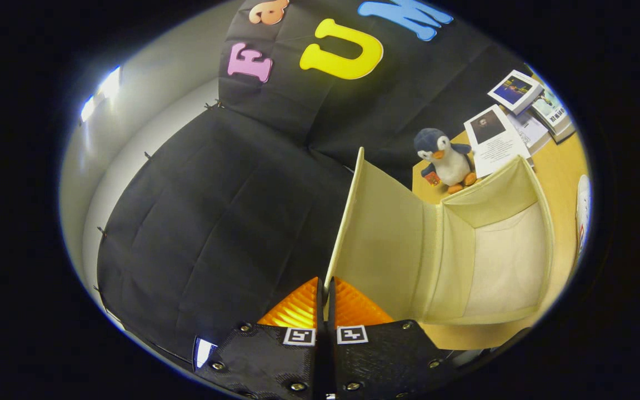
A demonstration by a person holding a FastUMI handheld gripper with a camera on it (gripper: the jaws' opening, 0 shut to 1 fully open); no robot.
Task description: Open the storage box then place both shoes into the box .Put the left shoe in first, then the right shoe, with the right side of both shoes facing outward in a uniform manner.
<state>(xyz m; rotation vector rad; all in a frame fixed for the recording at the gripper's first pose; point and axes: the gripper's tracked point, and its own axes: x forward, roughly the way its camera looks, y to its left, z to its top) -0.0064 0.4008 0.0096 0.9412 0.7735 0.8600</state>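
Fingers (pixel 303 308) of the gripper (pixel 324 294) are being pressed tight together on the thin edge of the lid (pixel 378 239), so the lid is being pinched between them. The lid is being held up on its edge, nearly straight, and it is joined along a fold to the storage box (pixel 542 233), which is lying just beside the fingers, on their right. The box is being kept open, and its pale cloth inside is being shown with nothing seen in it. The box is being carried by a yellow-brown table (pixel 561 166). Beyond the box, a small toy penguin (pixel 445 158) is being stood upright on the table, close to the far wall of the box. Past the penguin, a few booklets (pixel 498 139) with pictures are being spread flat, partly over each other. Off beyond the right side of the box, a bit of a white shoe (pixel 584 214) is being shown; which shoe it is cannot be told. Behind the lid, black cloth (pixel 214 222) is being hung as the wall
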